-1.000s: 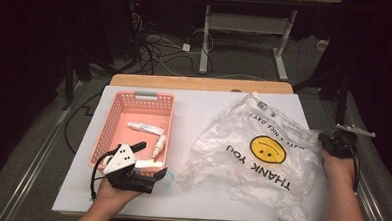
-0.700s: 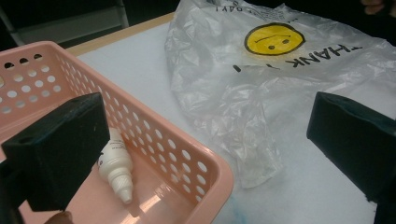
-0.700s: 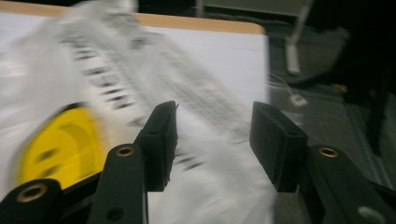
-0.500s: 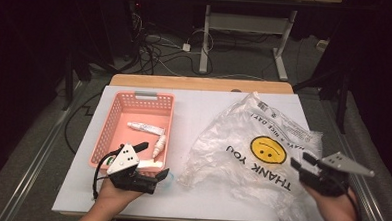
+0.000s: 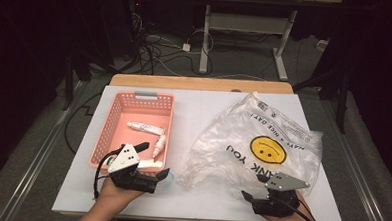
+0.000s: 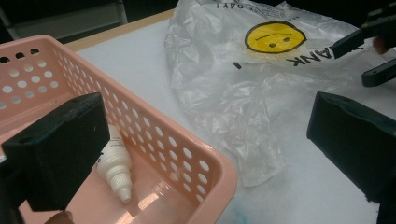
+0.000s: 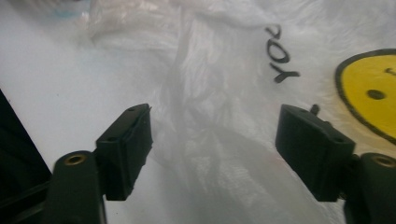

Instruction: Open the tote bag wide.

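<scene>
both empty and spread wide: left gripper (image 5: 154, 161) at pink basket's (image 5: 114, 121) 6 o'clock corner, right gripper (image 7: 212, 154) over crumpled plastic bag (image 5: 262, 143) at counter's (image 5: 204, 108) 4 o'clock.

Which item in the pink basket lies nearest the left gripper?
The flat white piece by the basket's near rim, beside the left gripper; the small bottle and tube lie farther in.

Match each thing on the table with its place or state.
Things:
1. basket
2. bag
3. tube
4. left gripper

Places or states:
A. lies inside the basket
B. crumpled flat on the table's right half
C. open over the basket's near corner
D. stands on the table's left half

Pairs: 1-D, 2-B, 3-A, 4-C
</scene>
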Tool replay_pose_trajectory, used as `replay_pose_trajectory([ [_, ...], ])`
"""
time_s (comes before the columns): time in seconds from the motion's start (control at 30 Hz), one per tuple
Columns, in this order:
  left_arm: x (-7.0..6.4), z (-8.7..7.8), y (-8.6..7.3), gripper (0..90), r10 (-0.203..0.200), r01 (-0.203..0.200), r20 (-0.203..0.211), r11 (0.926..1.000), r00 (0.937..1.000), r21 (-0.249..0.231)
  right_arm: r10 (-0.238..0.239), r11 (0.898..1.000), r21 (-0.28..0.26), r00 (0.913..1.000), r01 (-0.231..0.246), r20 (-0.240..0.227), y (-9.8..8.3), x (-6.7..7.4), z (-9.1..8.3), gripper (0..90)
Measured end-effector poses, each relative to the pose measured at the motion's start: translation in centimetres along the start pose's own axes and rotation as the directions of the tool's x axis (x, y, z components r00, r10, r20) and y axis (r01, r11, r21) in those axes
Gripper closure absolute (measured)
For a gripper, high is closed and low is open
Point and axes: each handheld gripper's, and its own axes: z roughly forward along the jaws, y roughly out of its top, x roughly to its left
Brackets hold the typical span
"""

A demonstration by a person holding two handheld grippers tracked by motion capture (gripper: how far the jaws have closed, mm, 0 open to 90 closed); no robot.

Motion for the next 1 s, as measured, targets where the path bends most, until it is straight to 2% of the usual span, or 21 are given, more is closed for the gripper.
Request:
replay_pose_trajectory([
  [0.07, 0.0, 0.0, 0.0, 0.0, 0.000, 0.000, 0.001, 1.0000, 1.0000, 0.002, -0.008, 1.000, 0.019, 0.9998, 0.009, -0.018, -0.1, 0.3, 0.6, 38.5],
  [0.13, 0.0, 0.1, -0.1, 0.0, 0.002, -0.002, 0.002, 1.0000, 1.0000, 0.009, -0.025, 0.999, 0.038, 0.9994, 0.026, -0.024, 0.0, 0.6, 1.1, 41.8],
  [0.17, 0.0, 0.1, -0.1, 0.0, 0.002, -0.002, 0.002, 1.0000, 1.0000, 0.009, -0.050, 0.998, 0.043, 0.9985, 0.051, -0.023, 0.0, 0.8, 1.4, 42.0],
  [0.23, 0.0, 0.1, -0.1, 0.0, 0.002, -0.002, 0.002, 1.0000, 1.0000, 0.009, -0.061, 0.997, 0.052, 0.9978, 0.062, -0.024, 0.1, 1.0, 1.6, 42.0],
  [0.3, 0.0, 0.0, -0.1, 0.0, 0.000, 0.000, 0.000, 1.0000, 1.0000, 0.002, -0.099, 0.994, 0.044, 0.9951, 0.098, 0.004, 0.8, 1.3, 1.6, 41.3],
  [0.33, 0.0, 0.0, -0.1, 0.0, 0.000, 0.000, 0.000, 1.0000, 1.0000, 0.002, -0.099, 0.994, 0.044, 0.9951, 0.098, 0.004, 0.8, 1.3, 1.6, 41.3],
  [0.37, 0.0, -0.1, -0.1, 0.0, 0.002, -0.002, -0.002, 1.0000, 1.0000, 0.000, -0.098, 0.995, 0.006, 0.9950, 0.098, 0.022, 1.6, 1.3, 1.0, 41.0],
  [0.4, 0.0, -0.1, 0.0, 0.0, 0.002, -0.002, -0.002, 1.0000, 1.0000, -0.001, -0.099, 0.995, -0.005, 0.9948, 0.100, 0.024, 1.9, 1.2, 0.7, 41.0],
  [0.47, 0.0, -0.1, 0.0, 0.0, -0.002, 0.002, 0.000, 1.0000, 1.0000, -0.002, -0.091, 0.996, -0.013, 0.9955, 0.091, 0.026, 2.2, 0.9, 0.6, 40.9],
  [0.57, 0.0, -0.1, -0.1, 0.0, 0.000, 0.000, 0.000, 1.0000, 1.0000, -0.002, -0.060, 0.998, 0.013, 0.9982, 0.060, 0.005, 1.5, 0.5, 1.3, 42.0],
  [0.73, 0.0, 0.0, -0.1, 0.0, -0.002, 0.002, 0.000, 1.0000, 1.0000, 0.001, -0.057, 0.997, 0.058, 0.9977, 0.059, -0.037, 0.4, 0.7, 2.5, 45.6],
  [1.0, 0.0, -0.1, 0.0, 0.0, 0.002, -0.002, 0.000, 1.0000, 1.0000, -0.001, -0.038, 0.995, 0.091, 0.9985, 0.042, -0.038, -0.7, 0.5, 3.2, 48.9],
])
